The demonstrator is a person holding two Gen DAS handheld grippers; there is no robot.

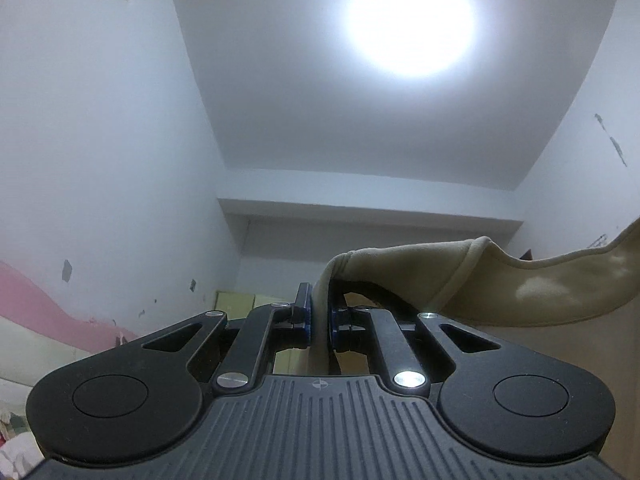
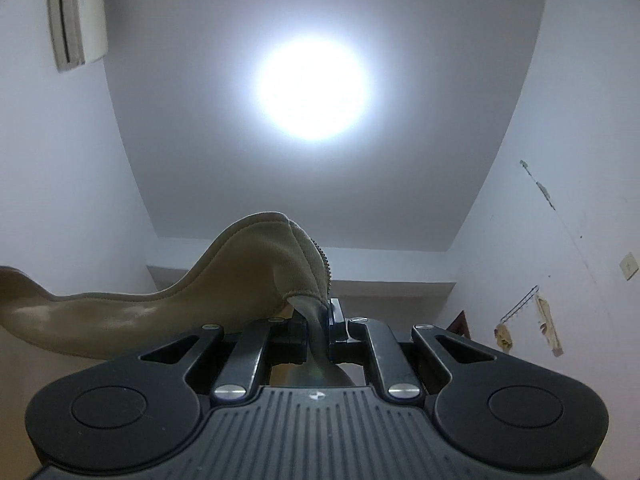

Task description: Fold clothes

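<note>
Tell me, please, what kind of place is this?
Probably a room in a home, perhaps a bedroom: a wall air conditioner, a round ceiling light, wall hooks, and the beige garment held up by both grippers.

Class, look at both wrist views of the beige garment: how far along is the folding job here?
Done: both tools have picked up the beige garment. In hand: the left tool and right tool each pinch an edge, held up toward the ceiling light, fabric sagging between them. Left: no fold shows yet; laying down and folding remain.
</note>
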